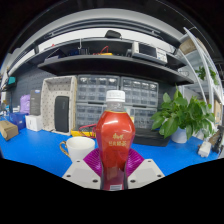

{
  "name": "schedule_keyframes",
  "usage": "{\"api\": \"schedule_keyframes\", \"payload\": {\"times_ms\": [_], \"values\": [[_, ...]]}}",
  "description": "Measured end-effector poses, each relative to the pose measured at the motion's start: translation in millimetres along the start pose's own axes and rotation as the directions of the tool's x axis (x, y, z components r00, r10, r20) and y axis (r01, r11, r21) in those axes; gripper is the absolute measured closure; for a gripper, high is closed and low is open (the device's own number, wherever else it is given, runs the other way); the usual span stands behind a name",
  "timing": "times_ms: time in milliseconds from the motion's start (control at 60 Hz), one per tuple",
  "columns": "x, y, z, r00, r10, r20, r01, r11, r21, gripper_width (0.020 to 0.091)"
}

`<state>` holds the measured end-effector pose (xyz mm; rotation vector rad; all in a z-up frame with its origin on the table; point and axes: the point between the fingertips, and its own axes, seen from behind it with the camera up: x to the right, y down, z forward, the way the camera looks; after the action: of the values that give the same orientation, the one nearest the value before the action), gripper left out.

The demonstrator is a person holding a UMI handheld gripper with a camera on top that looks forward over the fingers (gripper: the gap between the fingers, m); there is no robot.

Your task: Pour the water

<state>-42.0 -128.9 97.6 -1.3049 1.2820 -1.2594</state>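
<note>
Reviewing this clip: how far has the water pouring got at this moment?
Done: the claw is closed on the red bottle, both pads pressing its sides. In hand: the bottle is upright, its white cap still on. Left: the cap must come off, and the bottle must be tipped over the white cup, which stands on the blue table just left of the bottle. Nothing looks poured yet.

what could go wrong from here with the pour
1. The red bottle sits between the tongs, but its white cap looks still on, so tipping it now would pour nothing.
2. The white cup stands off to the bottle's side near the blue table front; a swing across could knock it or spill short of it.
3. The bottle is tall, so it might pivot between the pads when tilted.
</note>
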Motion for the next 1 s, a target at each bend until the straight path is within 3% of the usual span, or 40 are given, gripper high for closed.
{"api": "schedule_keyframes", "payload": {"times_ms": [117, 267, 400, 517, 733, 900, 1000], "values": [[8.4, -1.4, 4.3, 0.996, -0.091, -0.005, 0.091, 0.996, -0.027, 0.0837], [39.0, -6.8, 21.6, 0.897, -0.442, -0.009, 0.440, 0.894, -0.085, 0.0839], [57.0, -22.1, 46.0, 0.631, -0.775, -0.032, 0.770, 0.631, -0.094, 0.0840], [60.2, -36.3, 66.5, 0.372, -0.928, -0.026, 0.923, 0.373, -0.101, 0.0841], [42.1, -60.9, 89.7, -0.107, -0.994, -0.030, 0.991, -0.105, -0.081, 0.0838], [20.4, -78.2, 99.5, -0.462, -0.885, -0.065, 0.887, -0.458, -0.058, 0.0838], [8.1, -84.0, 101.9, -0.592, -0.800, -0.093, 0.806, -0.589, -0.062, 0.0839]]}}
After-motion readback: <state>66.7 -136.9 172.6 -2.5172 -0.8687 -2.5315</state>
